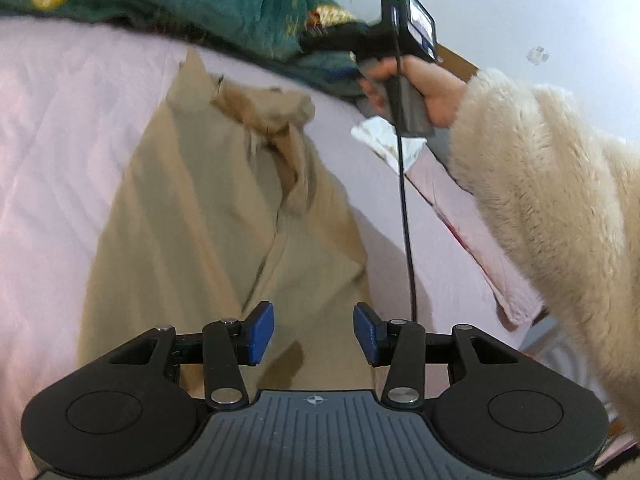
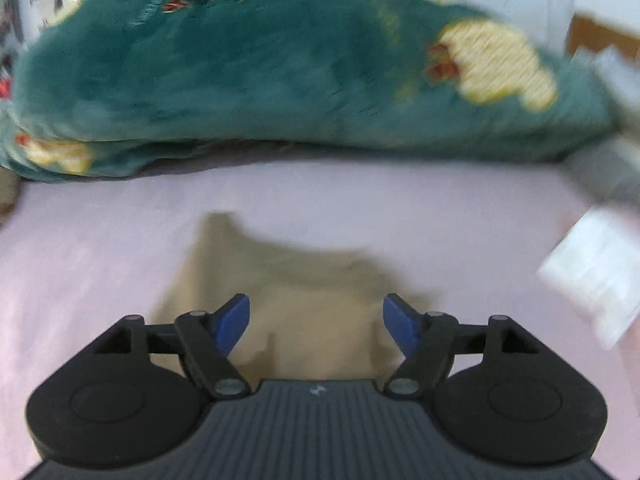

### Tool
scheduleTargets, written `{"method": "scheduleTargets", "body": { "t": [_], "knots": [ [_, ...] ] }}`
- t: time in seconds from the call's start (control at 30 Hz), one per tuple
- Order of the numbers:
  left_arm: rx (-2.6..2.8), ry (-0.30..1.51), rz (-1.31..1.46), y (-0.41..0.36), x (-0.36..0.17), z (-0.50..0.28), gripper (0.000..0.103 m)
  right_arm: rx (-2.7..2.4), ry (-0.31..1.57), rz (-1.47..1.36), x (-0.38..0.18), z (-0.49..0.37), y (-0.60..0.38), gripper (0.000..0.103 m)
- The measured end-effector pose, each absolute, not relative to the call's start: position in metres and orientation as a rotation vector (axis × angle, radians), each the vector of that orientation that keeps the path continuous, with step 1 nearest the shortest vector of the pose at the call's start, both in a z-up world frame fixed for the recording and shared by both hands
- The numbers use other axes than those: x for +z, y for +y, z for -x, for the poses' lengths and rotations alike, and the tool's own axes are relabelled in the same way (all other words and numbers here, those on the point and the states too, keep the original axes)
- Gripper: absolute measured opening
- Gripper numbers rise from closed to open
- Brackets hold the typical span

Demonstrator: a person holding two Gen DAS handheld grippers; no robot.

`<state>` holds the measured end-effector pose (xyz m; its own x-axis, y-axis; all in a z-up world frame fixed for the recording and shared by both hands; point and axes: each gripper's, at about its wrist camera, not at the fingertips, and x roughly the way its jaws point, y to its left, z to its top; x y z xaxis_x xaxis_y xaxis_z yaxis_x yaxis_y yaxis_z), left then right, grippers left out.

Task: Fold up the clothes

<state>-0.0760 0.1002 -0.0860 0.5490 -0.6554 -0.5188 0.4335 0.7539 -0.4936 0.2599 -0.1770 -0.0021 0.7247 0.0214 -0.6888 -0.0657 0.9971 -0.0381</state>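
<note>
The tan garment (image 1: 216,216) is seen spread on the pink sheet (image 1: 60,128), with the left gripper (image 1: 314,330) held parted and empty above it, and the right gripper (image 2: 316,324) likewise held wide, nothing clasped.

One tan garment (image 1: 208,216), one green blanket (image 2: 280,72), two hand-held grippers: left hand-held gripper (image 1: 314,330), right hand-held gripper (image 2: 316,322).

A plain tan cotton garment (image 1: 208,216) is seen on a pale pink quilted bed cover (image 1: 60,128). Behind it, a dark teal plush blanket (image 2: 260,72) is patterned with cream-yellow patches and small red marks. Blue pads are carried on the black left tongs (image 1: 314,330) and right tongs (image 2: 316,326). A cream fleecy sleeve (image 1: 540,184) is shown
</note>
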Motion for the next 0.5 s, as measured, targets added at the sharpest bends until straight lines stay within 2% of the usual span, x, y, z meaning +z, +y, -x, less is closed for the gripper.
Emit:
{"method": "scheduleTargets", "body": {
  "t": [0.13,0.5],
  "knots": [
    [-0.623,0.792,0.228,0.085,-0.089,0.065,0.051,0.056,0.818,0.168,-0.008,-0.286,-0.205,0.074],
    [-0.625,0.842,0.16,0.075,-0.097,0.067,0.054,0.235,0.808,0.46,-0.062,-0.312,-0.183,0.073]
  ]
}}
